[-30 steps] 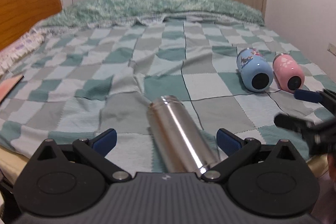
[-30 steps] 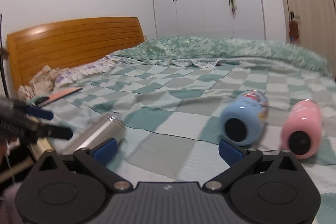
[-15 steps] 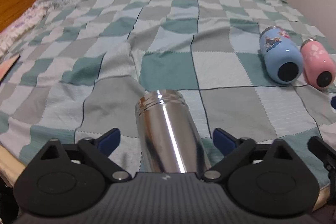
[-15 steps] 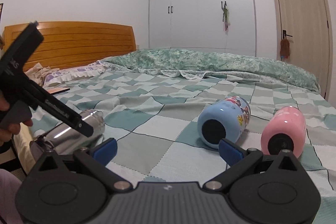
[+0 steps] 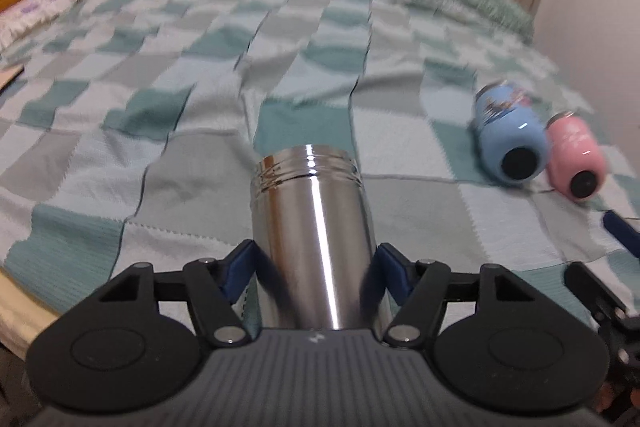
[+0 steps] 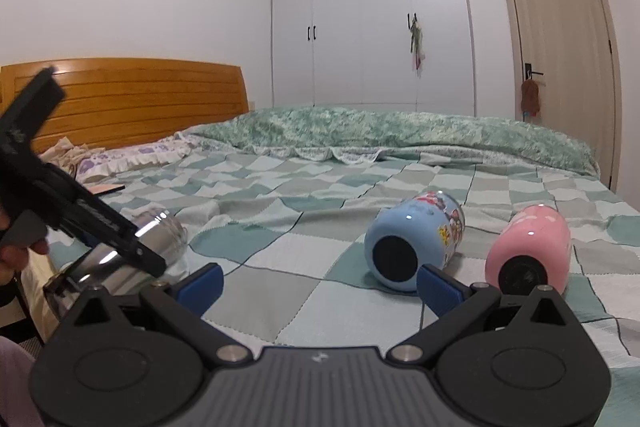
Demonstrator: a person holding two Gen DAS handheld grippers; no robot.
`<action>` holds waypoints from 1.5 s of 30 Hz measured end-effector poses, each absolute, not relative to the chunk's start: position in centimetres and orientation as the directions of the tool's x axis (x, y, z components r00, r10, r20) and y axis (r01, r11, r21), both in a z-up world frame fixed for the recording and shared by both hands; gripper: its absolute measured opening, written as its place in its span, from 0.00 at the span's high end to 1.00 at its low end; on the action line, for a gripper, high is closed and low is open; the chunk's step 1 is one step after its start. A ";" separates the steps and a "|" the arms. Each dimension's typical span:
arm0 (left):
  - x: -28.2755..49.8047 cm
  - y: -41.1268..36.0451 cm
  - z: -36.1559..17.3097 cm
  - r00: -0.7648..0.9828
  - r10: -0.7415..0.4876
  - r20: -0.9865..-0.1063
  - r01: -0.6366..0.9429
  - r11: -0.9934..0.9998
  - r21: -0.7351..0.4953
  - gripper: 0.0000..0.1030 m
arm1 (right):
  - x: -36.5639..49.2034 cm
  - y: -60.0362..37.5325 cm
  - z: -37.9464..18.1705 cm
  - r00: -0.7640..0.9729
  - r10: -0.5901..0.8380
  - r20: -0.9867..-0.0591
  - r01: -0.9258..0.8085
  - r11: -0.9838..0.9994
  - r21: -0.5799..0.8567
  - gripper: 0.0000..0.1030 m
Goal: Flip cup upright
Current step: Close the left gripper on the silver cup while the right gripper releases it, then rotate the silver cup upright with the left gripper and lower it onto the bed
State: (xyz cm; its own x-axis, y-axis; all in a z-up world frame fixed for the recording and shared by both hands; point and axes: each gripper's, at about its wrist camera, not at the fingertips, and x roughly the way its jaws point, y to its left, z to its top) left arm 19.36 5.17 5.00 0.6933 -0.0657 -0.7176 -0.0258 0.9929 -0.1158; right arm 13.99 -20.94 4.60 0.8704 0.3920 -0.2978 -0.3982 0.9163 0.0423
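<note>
**Left claw clamped on the steel cup at the bed's near edge**

The left gripper (image 5: 314, 269) was clenched on the stainless steel cup (image 5: 312, 227), its blue pads pressed against both sides of the body. The cup pointed away from the camera, threaded mouth toward the far end of the checkered quilt (image 5: 192, 163). From the right wrist view it lay tilted low near the mattress edge, mouth end slightly raised; whether it touched the quilt could not be told.

The right gripper (image 6: 320, 281) was released, jaws spread wide with nothing between them, hovering over the quilt. Just beyond it lay a blue cartoon-print cup (image 6: 416, 243) and a pink cup (image 6: 530, 247), both on their sides, close beside each other, dark bases facing the camera. A wooden headboard (image 6: 140, 95) and white wardrobe (image 6: 372, 19) stood behind.
</note>
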 end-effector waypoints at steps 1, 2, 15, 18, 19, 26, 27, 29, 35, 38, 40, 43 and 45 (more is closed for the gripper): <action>18.7 5.0 5.4 0.717 -0.070 -0.694 -0.012 0.994 -0.112 0.35 | 13.8 -21.0 4.6 0.874 0.387 -0.294 -0.393 0.919 0.043 0.00; 18.1 4.9 5.8 0.736 -0.070 -0.673 0.000 0.995 -0.104 0.35 | 13.7 -21.1 4.6 0.877 0.383 -0.291 -0.387 0.921 0.046 0.00; 15.2 2.8 9.8 0.908 -0.021 -0.418 0.037 0.999 0.032 0.37 | 14.1 -21.8 4.4 0.898 0.344 -0.275 -0.331 0.939 0.095 0.00; 16.1 2.8 9.3 0.924 0.030 -0.381 -0.009 0.998 0.058 0.37 | 14.2 -21.9 4.3 0.900 0.335 -0.280 -0.321 0.942 0.096 0.00; 16.4 3.0 9.0 0.927 0.043 -0.373 -0.019 0.998 0.066 0.38 | 14.3 -21.9 4.3 0.900 0.334 -0.279 -0.320 0.943 0.096 0.00; 18.1 4.3 6.7 0.937 0.116 -0.330 -0.094 0.992 0.084 0.38 | 14.6 -21.7 4.0 0.902 0.325 -0.284 -0.312 0.946 0.089 0.00; 18.0 4.5 6.4 0.941 0.115 -0.318 -0.095 0.992 0.079 0.38 | 14.7 -21.7 4.0 0.902 0.323 -0.285 -0.311 0.946 0.089 0.00; 18.1 4.9 6.0 0.948 0.127 -0.292 -0.110 0.991 0.075 0.38 | 14.8 -21.6 3.9 0.903 0.320 -0.287 -0.308 0.947 0.088 0.00; 18.5 5.6 4.4 0.963 0.116 -0.245 -0.106 0.993 0.054 0.37 | 15.0 -21.4 3.8 0.904 0.314 -0.290 -0.304 0.949 0.081 0.00; 18.2 6.0 2.8 0.957 0.114 -0.268 -0.104 0.993 0.052 0.38 | 15.1 -21.3 3.8 0.904 0.313 -0.291 -0.303 0.950 0.080 0.00; 17.3 6.0 2.4 0.965 0.097 -0.243 -0.085 0.995 0.059 0.38 | 15.1 -21.3 3.7 0.903 0.314 -0.292 -0.304 0.949 0.080 0.00; 17.1 6.0 2.5 0.962 0.083 -0.261 -0.070 0.996 0.057 0.38 | 15.1 -21.2 3.6 0.902 0.314 -0.296 -0.306 0.949 0.076 0.00; 17.2 6.0 2.5 0.962 0.080 -0.261 -0.068 0.996 0.054 0.38 | 15.0 -21.2 3.7 0.903 0.314 -0.293 -0.306 0.949 0.074 0.00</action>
